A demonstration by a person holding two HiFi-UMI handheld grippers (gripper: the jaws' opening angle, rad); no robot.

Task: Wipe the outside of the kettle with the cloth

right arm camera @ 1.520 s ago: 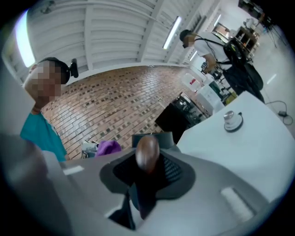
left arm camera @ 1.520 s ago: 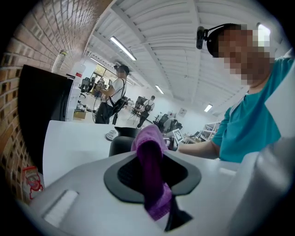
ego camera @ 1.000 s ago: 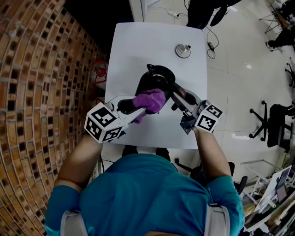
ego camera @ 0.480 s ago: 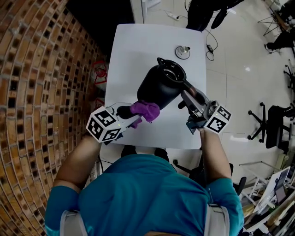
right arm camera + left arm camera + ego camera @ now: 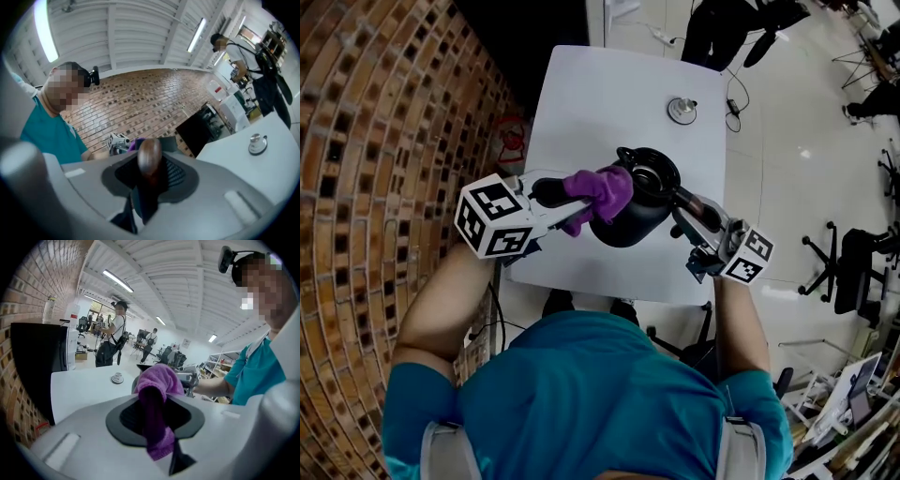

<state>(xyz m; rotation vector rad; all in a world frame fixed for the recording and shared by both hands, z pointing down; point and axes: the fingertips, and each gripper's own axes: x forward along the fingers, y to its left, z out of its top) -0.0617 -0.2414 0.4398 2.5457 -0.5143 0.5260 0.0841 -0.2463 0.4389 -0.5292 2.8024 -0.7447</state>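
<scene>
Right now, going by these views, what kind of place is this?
Probably an open lab or office workspace: swivel chairs on a tiled floor, ceiling strip lights, a brick wall, people standing in the background.

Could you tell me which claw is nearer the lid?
Right. The right claw, gripping the kettle handle, is in line with the lid; the left claw, holding the cloth, is farther left.

No word, brand or number is legible. The left marker cube [image 5: 492,220] and the right marker cube [image 5: 748,258] bear only black-and-white square patterns; a red-and-white item [image 5: 514,134] by the brick wall is too small to read.
</scene>
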